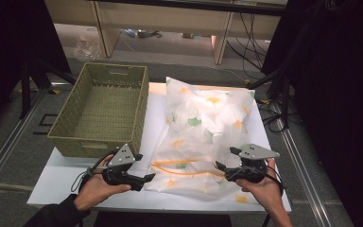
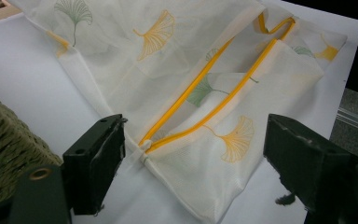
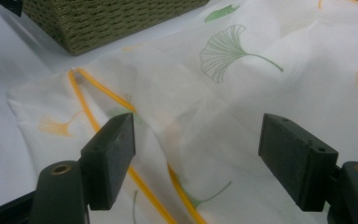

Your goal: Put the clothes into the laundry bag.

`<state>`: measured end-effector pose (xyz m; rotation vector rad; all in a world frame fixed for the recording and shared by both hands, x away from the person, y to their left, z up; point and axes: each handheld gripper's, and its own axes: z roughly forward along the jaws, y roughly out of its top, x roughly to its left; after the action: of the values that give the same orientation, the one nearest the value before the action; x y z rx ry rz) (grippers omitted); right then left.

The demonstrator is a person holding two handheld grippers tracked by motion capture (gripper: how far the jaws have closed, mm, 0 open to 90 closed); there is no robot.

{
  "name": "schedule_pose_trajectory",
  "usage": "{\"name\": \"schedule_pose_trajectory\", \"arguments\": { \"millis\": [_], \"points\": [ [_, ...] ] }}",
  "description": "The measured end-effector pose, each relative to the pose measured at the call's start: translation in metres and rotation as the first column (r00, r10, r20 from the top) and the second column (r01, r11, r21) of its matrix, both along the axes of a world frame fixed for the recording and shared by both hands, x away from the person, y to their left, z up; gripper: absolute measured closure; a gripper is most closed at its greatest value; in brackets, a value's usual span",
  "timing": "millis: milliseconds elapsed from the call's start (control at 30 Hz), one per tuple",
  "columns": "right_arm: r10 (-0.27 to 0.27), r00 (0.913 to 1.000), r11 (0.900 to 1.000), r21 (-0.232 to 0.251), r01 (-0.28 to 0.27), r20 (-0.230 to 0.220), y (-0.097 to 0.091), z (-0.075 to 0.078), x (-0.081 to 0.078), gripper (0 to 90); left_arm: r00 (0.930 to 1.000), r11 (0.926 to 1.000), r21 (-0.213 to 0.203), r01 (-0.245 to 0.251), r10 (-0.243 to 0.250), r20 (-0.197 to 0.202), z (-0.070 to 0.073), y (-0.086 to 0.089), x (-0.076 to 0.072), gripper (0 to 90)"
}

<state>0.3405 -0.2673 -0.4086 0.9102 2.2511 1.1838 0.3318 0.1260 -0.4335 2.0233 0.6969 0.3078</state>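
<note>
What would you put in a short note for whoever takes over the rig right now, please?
Left gripper: open, at the near left corner of the mesh bag, by the zipper end.
Right gripper: open, over the bag's near right part; nothing held.
Bag lies on the white table, zipper open. Wicker basket stands left of it, nothing inside.
Left: probably close the zipper or move the bag.

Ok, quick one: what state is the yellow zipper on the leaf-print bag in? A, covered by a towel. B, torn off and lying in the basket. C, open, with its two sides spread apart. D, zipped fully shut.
C: the yellow zipper on the leaf-print bag runs as two separate lines with a gap between them, joined only at its end near the left tool.
</note>
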Motion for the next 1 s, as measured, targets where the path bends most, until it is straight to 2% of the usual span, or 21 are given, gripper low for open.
{"name": "schedule_pose_trajectory", "arguments": {
  "millis": [33, 67, 133, 167, 200, 233, 300, 333, 367, 433, 500, 567, 600, 700, 833, 867, 900, 933, 967, 1000],
  "points": [
    [0.000, 1.0000, 1.0000, 0.000, 0.000, 0.006, -0.001, 0.000, -0.002, 28.1, 0.9999, 0.9999, -0.013, -0.012, 0.011, -0.013, -0.001, 0.000, -0.001, 19.7],
    [0.002, 0.9999, 0.9999, 0.013, -0.002, -0.012, -0.001, -0.002, -0.005, 28.1, 1.0000, 1.0000, -0.006, -0.005, 0.005, -0.005, 0.000, 0.001, -0.001, 19.2],
    [0.005, 0.9998, 0.9997, 0.025, -0.005, -0.018, -0.001, -0.005, -0.009, 28.1, 0.9999, 0.9999, 0.000, -0.011, 0.011, -0.005, 0.000, 0.002, -0.003, 17.0],
    [0.006, 0.9998, 0.9997, 0.024, -0.005, -0.020, -0.003, -0.006, -0.012, 28.1, 0.9997, 0.9997, -0.013, -0.022, 0.022, -0.010, -0.001, 0.002, -0.004, 16.8],
    [-0.002, 1.0000, 0.9997, 0.024, 0.003, -0.009, -0.004, -0.007, -0.014, 28.1, 0.9997, 0.9997, -0.012, -0.022, 0.022, -0.009, -0.001, 0.002, -0.005, 16.8],
    [-0.004, 0.9999, 0.9996, 0.027, 0.004, -0.014, -0.004, -0.009, -0.016, 28.1, 1.0000, 1.0000, -0.002, -0.004, 0.004, -0.007, -0.001, 0.004, -0.005, 16.8],
    [-0.009, 0.9994, 0.9993, 0.037, 0.010, -0.035, -0.005, -0.012, -0.022, 29.2, 0.9999, 0.9999, 0.005, -0.014, 0.014, 0.003, -0.001, 0.005, -0.007, 16.8],
    [0.007, 0.9997, 0.9995, 0.032, -0.006, -0.025, -0.006, -0.013, -0.023, 29.4, 0.9999, 0.9999, 0.001, -0.012, 0.012, -0.002, -0.001, 0.005, -0.007, 16.9],
    [-0.001, 0.9999, 0.9996, 0.029, 0.002, -0.015, -0.007, -0.013, -0.025, 29.4, 0.9996, 0.9996, 0.000, -0.027, 0.027, -0.008, -0.001, 0.005, -0.009, 16.8],
    [0.004, 0.9996, 0.9994, 0.034, -0.003, -0.028, -0.007, -0.014, -0.028, 29.2, 0.9997, 0.9997, 0.006, -0.024, 0.024, 0.003, -0.001, 0.007, -0.010, 16.8],
    [-0.010, 0.9994, 0.9992, 0.038, 0.011, -0.032, -0.006, -0.016, -0.032, 29.1, 0.9996, 0.9997, -0.006, -0.025, 0.025, -0.014, -0.002, 0.007, -0.012, 16.9],
    [-0.002, 0.9993, 0.9994, 0.034, 0.003, -0.037, -0.007, -0.018, -0.034, 28.5, 0.9996, 0.9996, 0.005, -0.028, 0.028, -0.004, -0.002, 0.007, -0.014, 16.9],
    [0.010, 0.9991, 0.9993, 0.036, -0.008, -0.041, -0.007, -0.019, -0.035, 28.6, 0.9996, 0.9996, -0.003, -0.028, 0.028, -0.001, -0.003, 0.007, -0.015, 16.9],
    [-0.012, 0.9993, 0.9995, 0.027, 0.013, -0.036, -0.010, -0.022, -0.041, 28.4, 0.9997, 0.9997, 0.002, -0.024, 0.024, -0.005, -0.003, 0.007, -0.018, 16.9],
    [-0.012, 0.9987, 0.9984, 0.054, 0.015, -0.050, -0.012, -0.025, -0.049, 28.4, 0.9997, 0.9997, -0.005, -0.022, 0.022, -0.005, -0.002, 0.006, -0.021, 17.0],
    [-0.017, 0.9991, 0.9982, 0.056, 0.019, -0.038, -0.013, -0.026, -0.051, 28.4, 0.9997, 0.9997, -0.001, -0.025, 0.025, 0.006, -0.002, 0.006, -0.022, 17.0],
    [-0.012, 0.9986, 0.9979, 0.063, 0.015, -0.051, -0.013, -0.026, -0.054, 28.4, 0.9998, 0.9998, -0.002, -0.017, 0.017, 0.013, -0.002, 0.006, -0.022, 17.1],
    [-0.012, 0.9987, 0.9978, 0.064, 0.015, -0.050, -0.013, -0.027, -0.056, 28.4, 0.9997, 0.9997, 0.000, -0.023, 0.023, 0.003, -0.002, 0.005, -0.024, 17.1],
    [-0.011, 0.9993, 0.9982, 0.058, 0.014, -0.036, -0.014, -0.028, -0.056, 28.4, 0.9998, 0.9999, 0.013, -0.009, 0.009, 0.018, -0.002, 0.006, -0.024, 17.1],
    [-0.011, 0.9993, 0.9986, 0.052, 0.013, -0.037, -0.014, -0.028, -0.058, 28.4, 0.9997, 0.9997, 0.001, -0.023, 0.023, -0.001, -0.003, 0.004, -0.026, 17.1]
  ]
}}
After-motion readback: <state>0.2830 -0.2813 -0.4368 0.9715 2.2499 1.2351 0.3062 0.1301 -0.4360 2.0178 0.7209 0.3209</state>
